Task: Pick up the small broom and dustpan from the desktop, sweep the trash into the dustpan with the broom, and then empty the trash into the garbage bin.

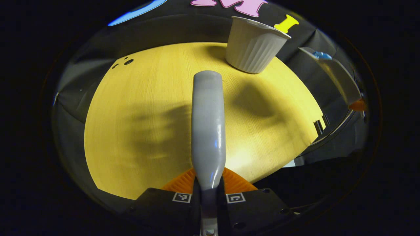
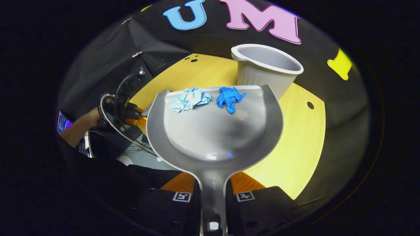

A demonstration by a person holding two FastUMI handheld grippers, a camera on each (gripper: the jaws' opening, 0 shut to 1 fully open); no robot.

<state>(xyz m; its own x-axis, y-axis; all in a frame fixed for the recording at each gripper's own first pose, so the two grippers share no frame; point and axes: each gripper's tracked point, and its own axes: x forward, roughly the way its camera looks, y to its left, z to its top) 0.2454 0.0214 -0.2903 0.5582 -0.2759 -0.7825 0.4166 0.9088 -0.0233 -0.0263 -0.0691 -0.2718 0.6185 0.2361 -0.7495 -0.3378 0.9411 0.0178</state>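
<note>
With the right gripper (image 2: 212,196) clamped on the dustpan (image 2: 213,131) and the left gripper (image 1: 208,193) on the broom (image 1: 208,127), tip the trash (image 2: 210,98) slowly over the bin (image 2: 265,70).

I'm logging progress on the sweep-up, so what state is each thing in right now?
Dustpan: lifted, gripped by its handle in the right tool.
Pale blue paper wad: crumpled, lying in the dustpan.
Darker blue paper wad: crumpled, lying in the dustpan.
Broom handle: gripped in the left tool, held over the desktop.
Garbage bin: upright, open-topped, on the desktop.
</note>
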